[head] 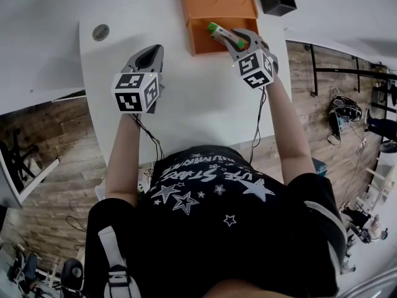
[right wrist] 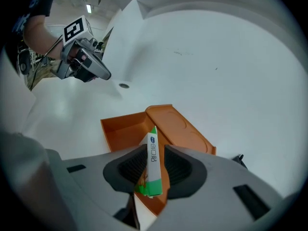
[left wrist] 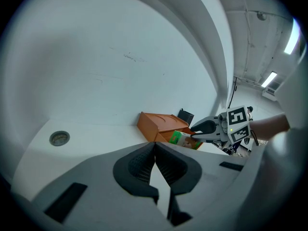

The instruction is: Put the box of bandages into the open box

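The bandage box [head: 223, 35] is small, white and green, and my right gripper [head: 236, 40] is shut on it. It hangs over the near right corner of the open orange box [head: 205, 39], whose lid [head: 217, 2] lies folded back behind it. In the right gripper view the bandage box [right wrist: 152, 162] stands on edge between the jaws, above the orange box [right wrist: 125, 129]. My left gripper [head: 149, 58] hovers over the white table to the left, shut with nothing in it. The left gripper view shows its jaws closed [left wrist: 155, 160] and the orange box [left wrist: 161, 127] beyond.
A small black container [head: 277, 0] sits at the table's far right corner. A round cable grommet [head: 100, 32] is set in the table [head: 186, 104] at the far left. Wooden floor and cables lie beyond the table's right edge.
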The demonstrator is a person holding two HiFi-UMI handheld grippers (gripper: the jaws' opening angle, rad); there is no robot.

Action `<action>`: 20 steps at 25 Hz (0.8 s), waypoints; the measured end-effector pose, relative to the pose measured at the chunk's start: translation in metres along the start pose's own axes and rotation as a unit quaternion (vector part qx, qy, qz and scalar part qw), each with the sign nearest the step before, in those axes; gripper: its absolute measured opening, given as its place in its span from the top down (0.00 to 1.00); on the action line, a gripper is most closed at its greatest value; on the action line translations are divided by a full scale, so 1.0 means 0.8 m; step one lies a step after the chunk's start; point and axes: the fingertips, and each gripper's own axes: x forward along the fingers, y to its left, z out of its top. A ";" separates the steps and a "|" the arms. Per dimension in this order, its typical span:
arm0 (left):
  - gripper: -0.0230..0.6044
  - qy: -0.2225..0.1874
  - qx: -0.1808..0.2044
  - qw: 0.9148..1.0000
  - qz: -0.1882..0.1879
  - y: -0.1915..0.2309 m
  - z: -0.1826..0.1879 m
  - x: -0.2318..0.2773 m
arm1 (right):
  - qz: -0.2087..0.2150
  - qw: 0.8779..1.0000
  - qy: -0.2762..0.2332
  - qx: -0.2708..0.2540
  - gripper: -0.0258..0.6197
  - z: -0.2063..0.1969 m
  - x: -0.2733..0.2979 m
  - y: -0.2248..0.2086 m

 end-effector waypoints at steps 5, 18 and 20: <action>0.93 -0.003 0.002 1.000 -0.001 -0.001 0.001 -0.013 | -0.012 1.000 -0.010 0.008 0.78 0.012 -0.016 0.003; 0.93 -0.021 0.028 0.999 0.002 -0.086 -0.003 -0.094 | -0.057 0.994 -0.058 0.076 0.78 0.008 -0.149 0.036; 0.93 -0.024 0.033 0.999 0.001 -0.107 -0.008 -0.109 | -0.060 0.992 -0.067 0.092 0.81 -0.001 -0.176 0.046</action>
